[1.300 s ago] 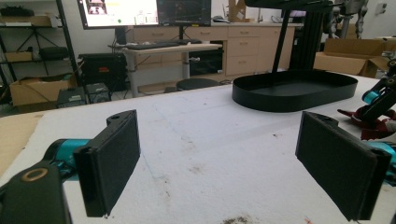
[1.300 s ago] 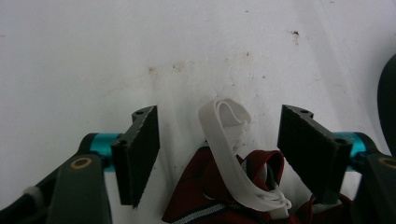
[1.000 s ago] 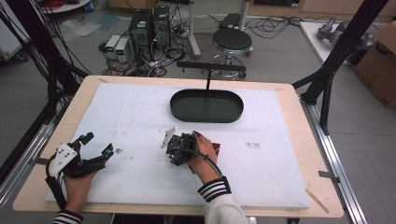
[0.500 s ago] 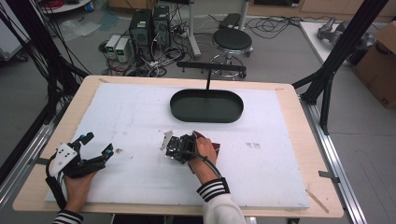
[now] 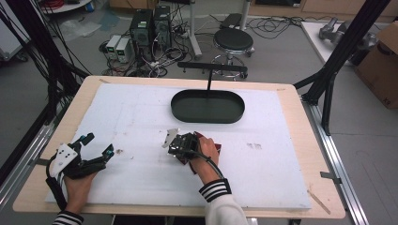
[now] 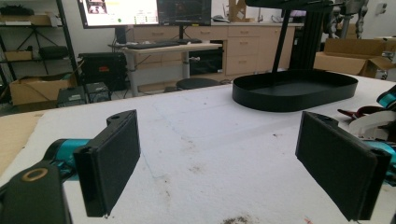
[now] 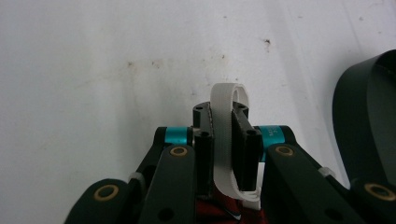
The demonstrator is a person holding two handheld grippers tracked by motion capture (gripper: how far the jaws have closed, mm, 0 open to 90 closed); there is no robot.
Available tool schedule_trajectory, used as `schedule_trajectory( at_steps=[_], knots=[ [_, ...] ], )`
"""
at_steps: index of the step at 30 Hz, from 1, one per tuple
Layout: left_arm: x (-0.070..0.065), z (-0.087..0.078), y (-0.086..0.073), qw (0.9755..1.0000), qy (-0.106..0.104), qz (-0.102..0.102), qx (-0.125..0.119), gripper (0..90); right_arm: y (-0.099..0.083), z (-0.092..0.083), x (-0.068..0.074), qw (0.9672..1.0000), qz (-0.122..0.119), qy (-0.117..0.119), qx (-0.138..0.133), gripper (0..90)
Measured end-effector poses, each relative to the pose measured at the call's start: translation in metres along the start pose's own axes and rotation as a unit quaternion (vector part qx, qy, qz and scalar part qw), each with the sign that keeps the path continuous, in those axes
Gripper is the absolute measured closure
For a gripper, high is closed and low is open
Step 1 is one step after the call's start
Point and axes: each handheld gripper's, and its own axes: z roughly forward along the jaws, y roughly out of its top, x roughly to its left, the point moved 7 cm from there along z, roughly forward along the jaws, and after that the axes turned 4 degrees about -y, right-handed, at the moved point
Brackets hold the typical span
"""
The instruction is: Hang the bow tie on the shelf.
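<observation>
**Strap pinched, tray not yet reached**

Your right gripper (image 7: 227, 140) is clamped on the white strap (image 7: 223, 135), held just above the desk (image 5: 141, 117), short of the black tray (image 5: 207, 106). Carrying it there looks like what remains. Your left gripper (image 6: 233, 163) rests spread wide, holding nothing.

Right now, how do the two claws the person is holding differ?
The left claw stands wide open with nothing between its jaws; the right claw is shut on a white strap. The left claw sits near the table's left edge, while the right claw is mid-table, nearer the black tray. Both have black jaws and teal joints.
</observation>
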Motion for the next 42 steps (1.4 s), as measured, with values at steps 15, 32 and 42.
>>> schedule_trajectory(
  at_steps=[15, 32, 42],
  knots=[
    [0.0, 0.0, 0.0, 1.0, 0.0, 0.003, 0.003, 14.2, 0.004, -0.03, -0.022, 0.9913, 0.083, 0.0, -0.103, 81.8],
    [0.0, 0.0, 0.0, 1.0, 0.001, 0.002, 0.003, 14.2, 0.012, -0.073, -0.057, 0.9732, 0.139, -0.031, -0.181, 82.0],
    [0.0, 0.0, 0.0, 1.0, 0.001, 0.003, 0.003, 14.2, 0.017, -0.103, -0.084, 0.9645, 0.156, -0.059, -0.205, 82.0]
  ],
)
